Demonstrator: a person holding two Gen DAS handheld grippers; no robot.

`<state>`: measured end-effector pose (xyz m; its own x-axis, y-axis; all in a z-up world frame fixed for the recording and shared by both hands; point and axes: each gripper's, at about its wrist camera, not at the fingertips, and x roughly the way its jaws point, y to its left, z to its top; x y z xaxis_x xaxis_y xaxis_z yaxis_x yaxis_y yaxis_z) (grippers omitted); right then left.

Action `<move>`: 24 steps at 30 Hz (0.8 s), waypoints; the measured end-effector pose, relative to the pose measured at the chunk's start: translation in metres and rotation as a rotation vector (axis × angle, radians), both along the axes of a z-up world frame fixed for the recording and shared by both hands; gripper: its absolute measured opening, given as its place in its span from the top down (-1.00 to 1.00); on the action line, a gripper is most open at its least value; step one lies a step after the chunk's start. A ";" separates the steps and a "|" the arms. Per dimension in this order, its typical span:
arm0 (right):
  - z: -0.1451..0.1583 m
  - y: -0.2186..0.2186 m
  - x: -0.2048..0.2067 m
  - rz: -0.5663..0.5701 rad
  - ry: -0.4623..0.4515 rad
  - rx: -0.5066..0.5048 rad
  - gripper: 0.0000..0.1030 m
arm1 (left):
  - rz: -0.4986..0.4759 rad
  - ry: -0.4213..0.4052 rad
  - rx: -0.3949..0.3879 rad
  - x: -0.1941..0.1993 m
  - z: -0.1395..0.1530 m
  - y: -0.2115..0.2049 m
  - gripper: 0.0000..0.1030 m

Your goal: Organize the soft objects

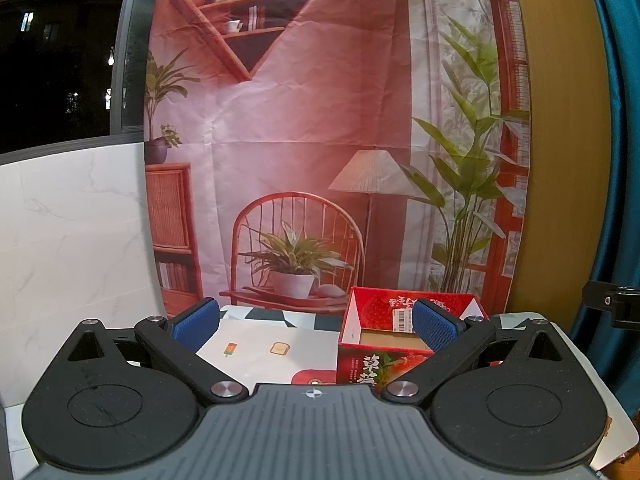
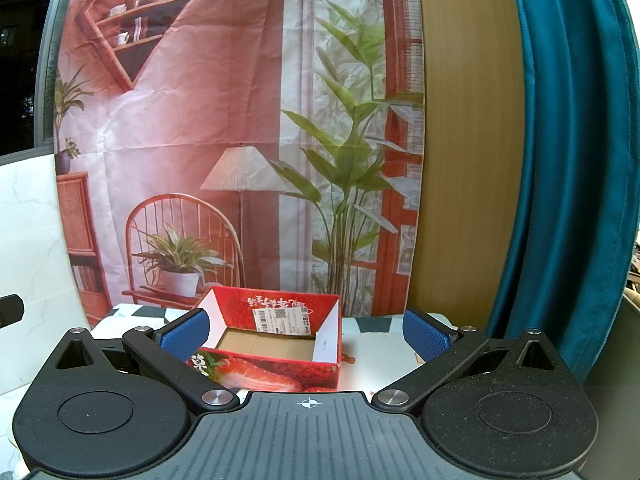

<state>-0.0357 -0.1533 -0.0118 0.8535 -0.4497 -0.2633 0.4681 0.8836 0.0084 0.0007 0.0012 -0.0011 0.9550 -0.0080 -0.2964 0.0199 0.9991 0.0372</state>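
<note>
My left gripper [image 1: 316,326] stands spread wide with nothing between its blue pads, and my right gripper [image 2: 306,330] is likewise spread and empty. The open red strawberry-printed cardboard box [image 2: 276,372] sits on the white patterned tablecloth [image 1: 256,354], just ahead of both grippers. I see no soft objects inside the box.
</note>
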 end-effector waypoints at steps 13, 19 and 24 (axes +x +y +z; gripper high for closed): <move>0.000 -0.001 0.000 0.000 0.000 0.000 -0.99 | -0.006 0.000 -0.002 -0.001 -0.001 -0.001 -1.00; -0.001 0.000 0.000 0.000 0.000 0.001 -0.99 | -0.006 0.000 -0.002 -0.002 -0.001 -0.002 -1.00; -0.001 0.000 -0.001 0.000 0.000 0.001 -0.99 | -0.007 0.000 -0.002 -0.002 -0.001 -0.002 -1.00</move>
